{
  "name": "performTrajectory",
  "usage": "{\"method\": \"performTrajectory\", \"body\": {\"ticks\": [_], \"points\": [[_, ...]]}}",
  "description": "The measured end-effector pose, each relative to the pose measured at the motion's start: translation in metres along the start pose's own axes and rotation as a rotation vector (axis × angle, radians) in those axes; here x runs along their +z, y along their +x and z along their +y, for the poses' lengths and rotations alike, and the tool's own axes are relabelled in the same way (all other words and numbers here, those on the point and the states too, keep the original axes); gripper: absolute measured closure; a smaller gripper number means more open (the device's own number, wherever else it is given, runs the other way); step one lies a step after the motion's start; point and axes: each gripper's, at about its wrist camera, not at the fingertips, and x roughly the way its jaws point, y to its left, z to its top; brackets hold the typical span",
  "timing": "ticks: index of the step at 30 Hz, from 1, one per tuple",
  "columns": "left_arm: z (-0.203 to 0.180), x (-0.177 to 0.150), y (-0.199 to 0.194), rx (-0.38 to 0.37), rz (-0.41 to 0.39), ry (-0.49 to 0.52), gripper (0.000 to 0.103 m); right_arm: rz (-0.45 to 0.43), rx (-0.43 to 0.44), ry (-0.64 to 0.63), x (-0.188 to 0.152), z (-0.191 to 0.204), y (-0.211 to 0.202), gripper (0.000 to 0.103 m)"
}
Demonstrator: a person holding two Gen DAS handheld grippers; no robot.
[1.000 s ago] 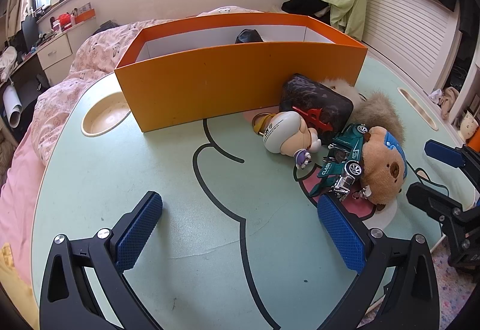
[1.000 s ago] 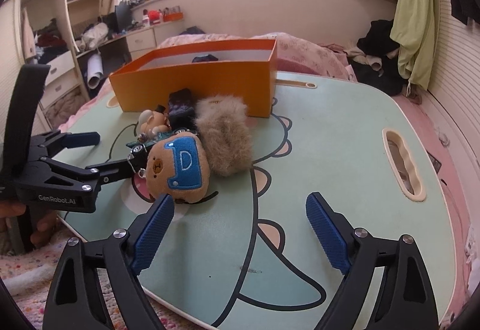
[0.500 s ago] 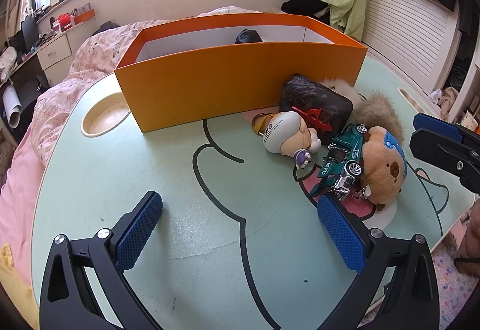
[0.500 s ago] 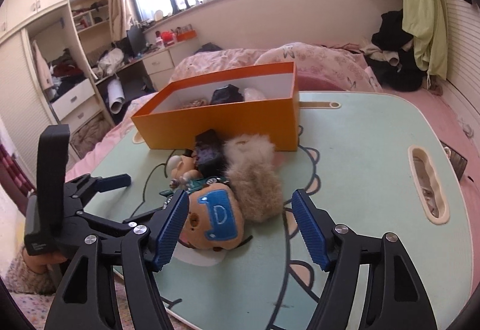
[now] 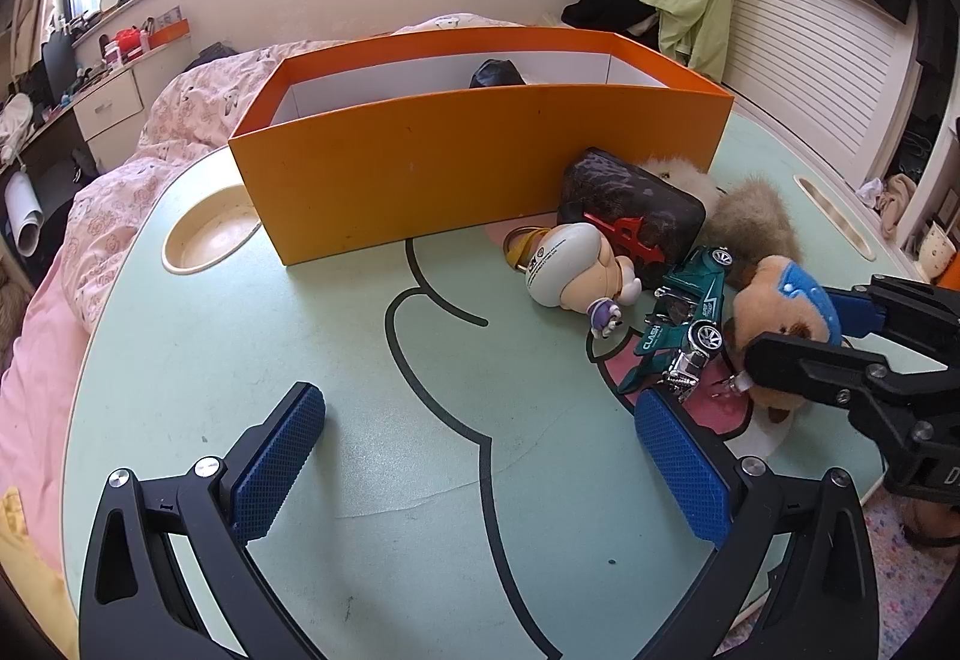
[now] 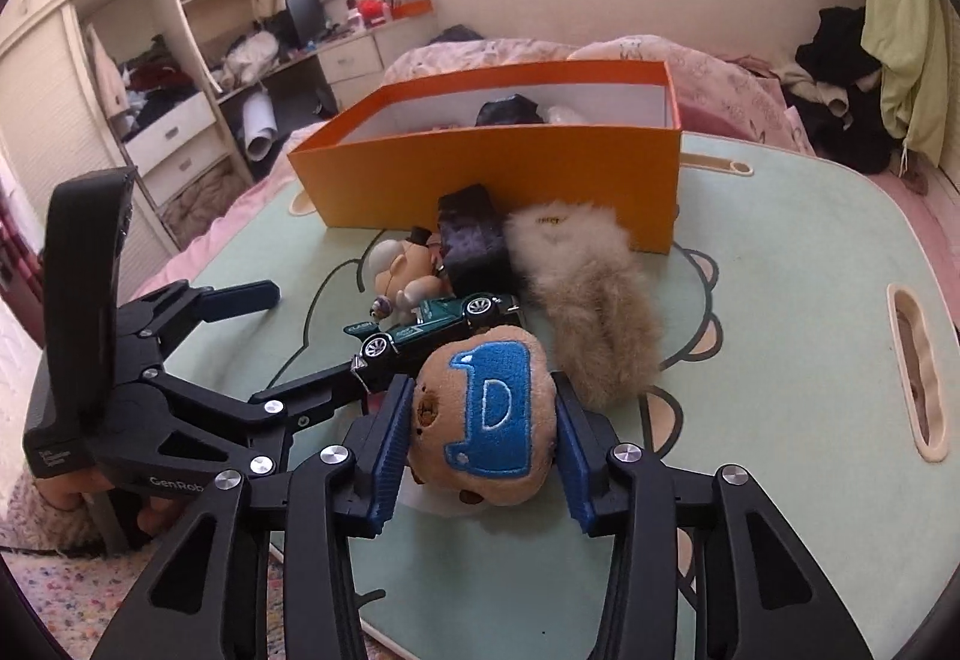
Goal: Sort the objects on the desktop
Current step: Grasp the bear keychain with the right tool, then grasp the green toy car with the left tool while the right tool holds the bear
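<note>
While the pale green table (image 5: 252, 360) runs off the lower edge of both views, its near rim shows only at the right of the left wrist picture, and there's plenty of bare top on the left side. Big orange box (image 5: 480, 168) at the back, open-topped; its front wall hides most of the inside, only a dark lump (image 6: 510, 111) and something pale peek over. Piled against its front: a fluffy tan plush (image 6: 591, 300), a dark pouch (image 5: 630, 204) partly buried, a green toy car (image 6: 432, 327), a small white-headed figure (image 5: 570, 270). Nearest the edge sits the brown bear head (image 6: 486, 420) with its blue patch. Right gripper (image 6: 483, 444) angles down over that rim, jaws closing, blue pads at both sides of the bear; whether they're pressing yet is hard to call. Left gripper (image 5: 480, 450) points down at bare table, jaws wide apart, nothing between. A hand (image 6: 66, 492) under it is mostly hidden by the black frame.
</note>
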Motion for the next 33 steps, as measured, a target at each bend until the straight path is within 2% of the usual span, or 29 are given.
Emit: {"method": "performTrajectory", "body": {"ticks": [4,6,9,12,13,14,15,17,24,29,30,31,33], "points": [[-0.001,-0.001,-0.003,-0.019,-0.009,0.0,0.0,-0.112,-0.006,0.036,-0.012,-0.01,-0.028,0.06],[-0.002,0.0,-0.011,-0.077,-0.048,0.004,0.0,-0.162,-0.036,0.072,-0.017,-0.018,-0.04,0.06],[-0.01,0.006,-0.028,-0.16,-0.135,0.033,0.0,-0.194,-0.036,0.135,-0.02,-0.03,-0.046,0.06],[-0.021,0.015,-0.031,-0.256,-0.147,0.064,0.001,-0.189,-0.022,0.177,-0.02,-0.039,-0.045,0.06],[-0.026,0.018,-0.028,-0.288,-0.136,0.073,0.008,-0.186,-0.02,0.184,-0.019,-0.04,-0.044,0.06],[-0.032,0.02,-0.024,-0.317,-0.121,0.088,0.022,-0.185,-0.02,0.189,-0.019,-0.042,-0.044,0.06],[-0.037,0.023,-0.02,-0.334,-0.102,0.108,0.031,-0.186,-0.02,0.192,-0.019,-0.043,-0.046,0.06],[-0.049,0.027,-0.009,-0.338,-0.059,0.148,0.059,-0.192,-0.022,0.195,-0.02,-0.044,-0.048,0.059],[-0.07,0.032,0.016,-0.293,0.018,0.198,0.06,-0.19,-0.012,0.199,-0.022,-0.046,-0.049,0.059],[-0.073,0.033,0.019,-0.297,0.015,0.198,0.061,-0.186,-0.009,0.198,-0.022,-0.046,-0.049,0.058],[-0.072,0.033,0.018,-0.299,0.015,0.199,0.065,-0.185,-0.008,0.198,-0.023,-0.046,-0.049,0.058],[-0.071,0.032,0.017,-0.3,0.015,0.199,0.076,-0.184,-0.009,0.197,-0.023,-0.046,-0.049,0.058],[-0.07,0.029,0.013,-0.302,0.012,0.2,0.076,-0.187,-0.011,0.198,-0.023,-0.046,-0.049,0.058]]}}
